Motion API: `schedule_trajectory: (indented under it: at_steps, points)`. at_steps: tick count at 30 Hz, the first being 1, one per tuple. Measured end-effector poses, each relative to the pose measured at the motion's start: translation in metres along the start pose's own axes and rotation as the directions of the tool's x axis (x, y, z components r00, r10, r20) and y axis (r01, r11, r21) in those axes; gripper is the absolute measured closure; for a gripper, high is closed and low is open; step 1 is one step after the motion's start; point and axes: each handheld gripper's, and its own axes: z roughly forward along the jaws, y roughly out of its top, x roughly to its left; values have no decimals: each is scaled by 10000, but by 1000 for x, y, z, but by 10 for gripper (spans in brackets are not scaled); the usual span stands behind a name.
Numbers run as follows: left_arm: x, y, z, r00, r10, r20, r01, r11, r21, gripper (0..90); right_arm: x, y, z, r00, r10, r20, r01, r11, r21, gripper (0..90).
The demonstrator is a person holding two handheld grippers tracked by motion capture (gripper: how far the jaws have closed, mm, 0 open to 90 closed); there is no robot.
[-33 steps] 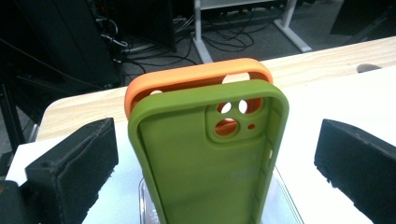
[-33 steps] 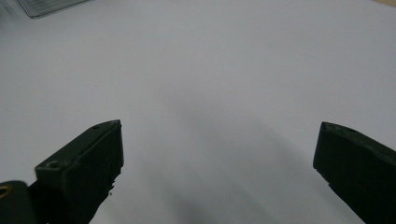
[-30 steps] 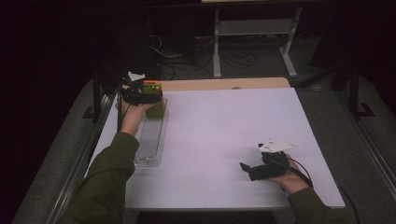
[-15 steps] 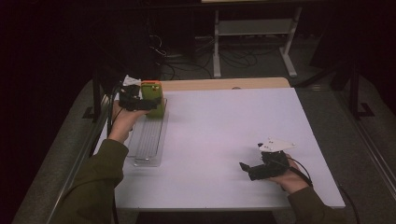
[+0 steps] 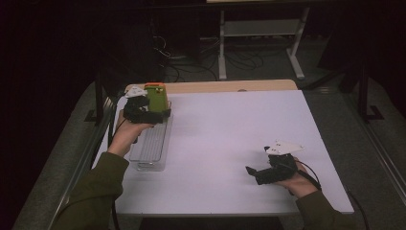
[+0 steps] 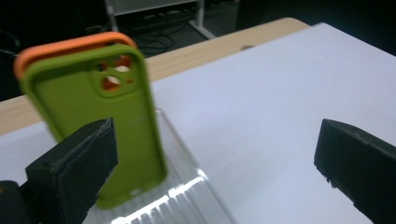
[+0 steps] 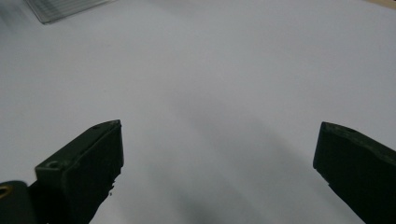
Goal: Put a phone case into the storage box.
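A green phone case (image 5: 158, 98) (image 6: 107, 121) stands upright at the far end of a clear ribbed rack (image 5: 151, 148) (image 6: 187, 198). An orange case (image 5: 154, 85) (image 6: 60, 46) stands close behind it. My left gripper (image 5: 160, 114) (image 6: 217, 135) hovers just in front of the green case, jaws wide apart and holding nothing; its left jaw overlaps the case's lower edge in the left gripper view. My right gripper (image 5: 253, 173) (image 7: 215, 135) rests low at the front right of the white table (image 5: 230, 129), open and empty.
A wooden strip (image 5: 230, 86) runs along the table's far edge. Beyond it, a metal stand (image 5: 258, 33) and cables lie on the dark floor. A corner of the rack (image 7: 60, 9) shows at the top left of the right gripper view.
My left gripper has drawn back from the cases toward the person, uncovering the upright green case. The right gripper has stayed where it was.
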Motion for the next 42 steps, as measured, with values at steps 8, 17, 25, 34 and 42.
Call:
schedule_trajectory:
  at_steps: [8,17,25,34,42]
  points:
    - [-15,-12,-9,9958,349,841,-332,9992,-216,0,-2,6,-5,9998,80,-174,-81,9999,-74,10]
    - [-27,-24,-19,9803,743,1833,-722,9972,-181,0,-1,11,-6,9994,-70,-351,66,9999,-118,10]
    - [-36,-39,-27,9682,1021,2285,-1017,9947,-133,0,-1,15,-8,9986,-212,-481,205,9997,-150,10]
    - [-45,-56,-34,9533,1321,2717,-1335,9910,-135,0,0,19,-10,9975,-384,-598,374,9991,-176,10]
    - [-50,-73,-38,9458,1500,2879,-1520,9883,-154,0,0,22,-11,9974,-382,-616,365,9989,-289,10]
